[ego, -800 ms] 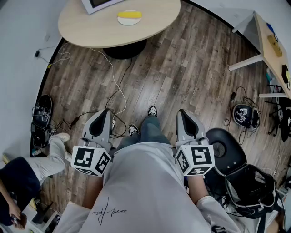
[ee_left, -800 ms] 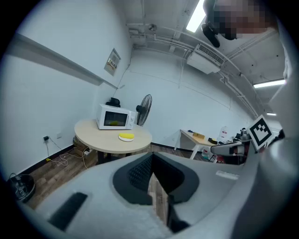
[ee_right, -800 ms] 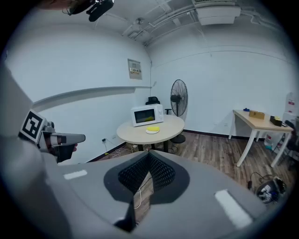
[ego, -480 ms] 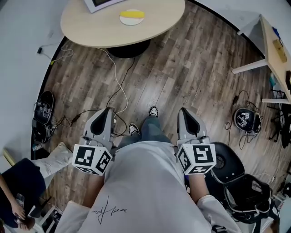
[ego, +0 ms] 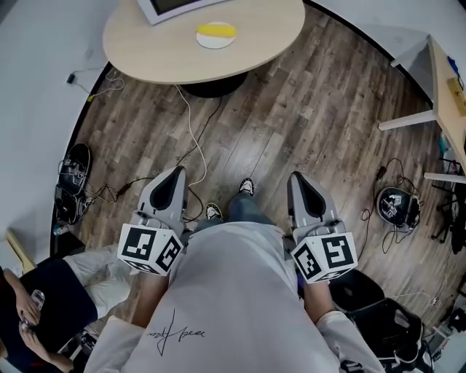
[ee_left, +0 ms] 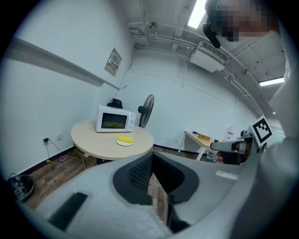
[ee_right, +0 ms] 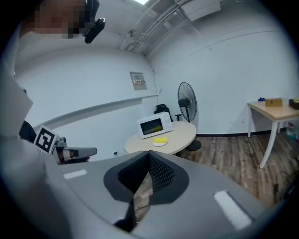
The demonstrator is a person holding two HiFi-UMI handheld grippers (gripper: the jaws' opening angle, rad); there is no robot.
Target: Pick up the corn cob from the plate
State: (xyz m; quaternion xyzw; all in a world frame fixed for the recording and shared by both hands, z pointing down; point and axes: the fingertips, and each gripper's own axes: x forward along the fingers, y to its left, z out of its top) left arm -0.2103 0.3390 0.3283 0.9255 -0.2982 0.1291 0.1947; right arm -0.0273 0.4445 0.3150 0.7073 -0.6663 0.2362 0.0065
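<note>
Corn cob: the corn cob (ego: 217,30) lay on the plate (ego: 216,44), far ahead of both tongs, out of reach
Plate: on the round table (ego: 182,55), microwave (ego: 171,6) just beyond it
Left tongs: the left tongs (ego: 173,175) were closed, empty
Right tongs: the right tongs (ego: 300,181) were closed too, nothing held
Approach: best seemed to walk up first, then open one pair wide and straddle the cob's middle

A round wooden table (ego: 145,51) fills the top centre, bearing a white microwave (ee_left: 114,122); a standing fan (ee_left: 146,108) rises behind. Cables (ego: 109,194) trail left across plank floor (ego: 306,124).
</note>
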